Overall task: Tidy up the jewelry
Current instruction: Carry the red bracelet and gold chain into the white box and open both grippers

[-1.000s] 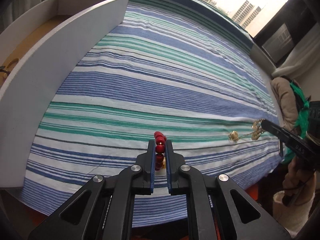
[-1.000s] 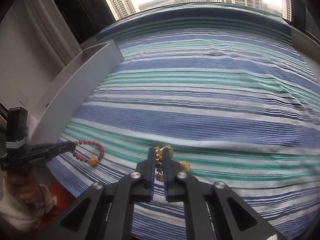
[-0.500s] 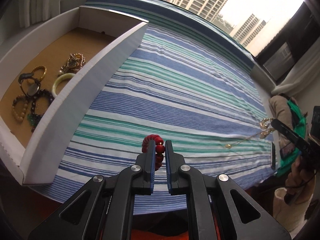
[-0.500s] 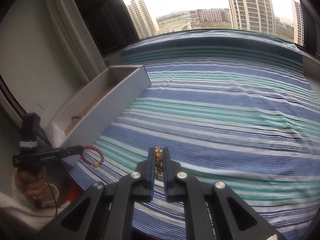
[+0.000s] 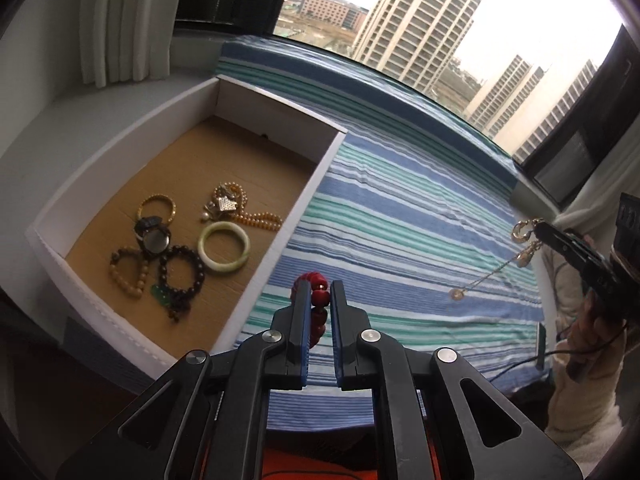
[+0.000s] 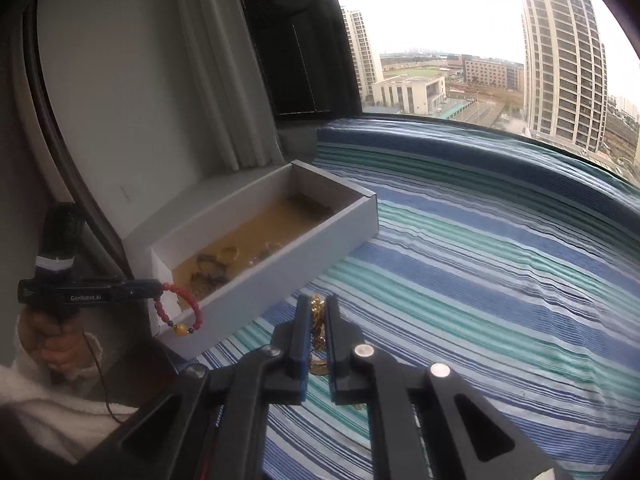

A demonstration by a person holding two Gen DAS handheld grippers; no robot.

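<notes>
Red bracelet [image 5: 316, 300] of round beads clamped in left fingers [image 5: 302, 308], centre frame; gold chain [image 6: 317, 320] pinched in right fingers [image 6: 298, 324]. Cardboard-lined white box [image 5: 296, 208] upper left.

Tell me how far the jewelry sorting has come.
Done: several bracelets, a watch and a jade bangle lie in the white box. In hand: the left tool grips a red bead bracelet, the right tool a gold necklace. Left: putting both in the box.
</notes>
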